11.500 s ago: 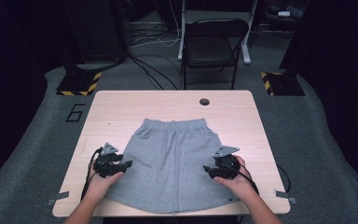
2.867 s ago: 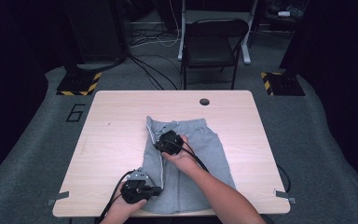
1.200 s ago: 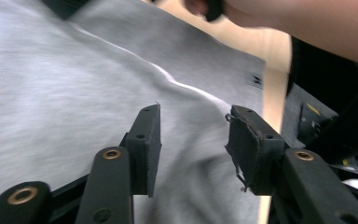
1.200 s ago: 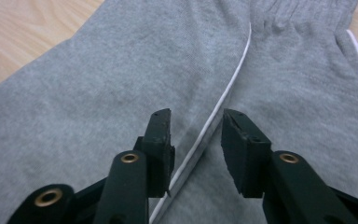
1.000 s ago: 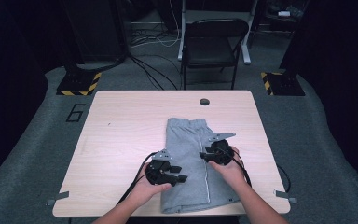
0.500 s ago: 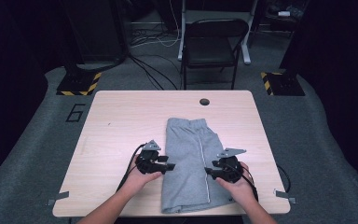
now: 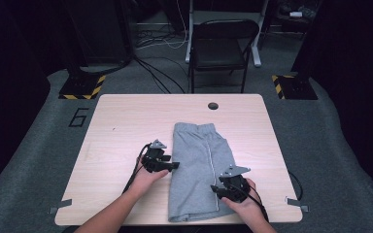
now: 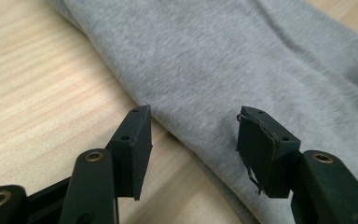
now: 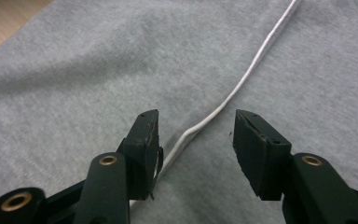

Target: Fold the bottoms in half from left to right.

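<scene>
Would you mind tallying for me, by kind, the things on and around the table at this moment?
Grey shorts, folded on the table: 1
Handheld grippers, left gripper and right gripper: 2
Tables: 1
Folding chairs, black chair behind the table: 1
Yellow-and-black striped floor bases: 2
Total: 7
</scene>
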Motion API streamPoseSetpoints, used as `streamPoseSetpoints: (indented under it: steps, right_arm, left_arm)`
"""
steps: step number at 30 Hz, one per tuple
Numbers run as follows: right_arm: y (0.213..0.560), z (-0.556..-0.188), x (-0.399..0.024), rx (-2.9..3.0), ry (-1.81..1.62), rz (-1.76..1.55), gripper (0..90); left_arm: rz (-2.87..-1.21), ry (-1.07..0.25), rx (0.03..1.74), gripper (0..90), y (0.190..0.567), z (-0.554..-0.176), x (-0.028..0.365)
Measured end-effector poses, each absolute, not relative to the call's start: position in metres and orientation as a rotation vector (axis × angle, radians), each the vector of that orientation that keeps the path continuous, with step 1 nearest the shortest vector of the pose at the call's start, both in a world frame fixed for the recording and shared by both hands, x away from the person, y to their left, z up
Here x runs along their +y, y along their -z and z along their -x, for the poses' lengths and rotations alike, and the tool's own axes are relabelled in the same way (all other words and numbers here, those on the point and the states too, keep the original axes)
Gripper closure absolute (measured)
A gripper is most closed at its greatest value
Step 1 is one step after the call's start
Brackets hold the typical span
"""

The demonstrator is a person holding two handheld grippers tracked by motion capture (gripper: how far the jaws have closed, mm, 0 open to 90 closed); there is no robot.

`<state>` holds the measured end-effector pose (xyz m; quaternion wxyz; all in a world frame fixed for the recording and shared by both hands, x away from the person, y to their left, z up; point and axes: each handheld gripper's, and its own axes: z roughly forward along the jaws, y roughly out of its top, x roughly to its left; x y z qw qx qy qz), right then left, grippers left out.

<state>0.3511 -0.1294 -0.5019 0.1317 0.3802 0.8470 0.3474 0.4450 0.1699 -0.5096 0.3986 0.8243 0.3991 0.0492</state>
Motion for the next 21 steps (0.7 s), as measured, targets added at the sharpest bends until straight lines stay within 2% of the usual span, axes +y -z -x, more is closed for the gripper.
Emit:
streamPoseSetpoints:
  steps: [10, 14, 21]
  right_arm:
    - [0.503, -0.348, -0.138, 2.413, -0.953, -1.128, 43.6]
    - [0.503, -0.353, -0.15, 2.368, -0.958, -1.202, 43.5]
    - [0.502, -0.359, -0.169, 2.286, -0.907, -1.267, 41.4]
  left_arm:
    - [-2.149, -0.156, 0.966, 41.1, 0.513, -0.439, 0.159]
    - [-2.169, -0.219, 0.947, 46.7, 0.515, -0.434, 0.153]
    - [-2.189, -0.249, 0.905, 66.2, 0.516, -0.429, 0.147]
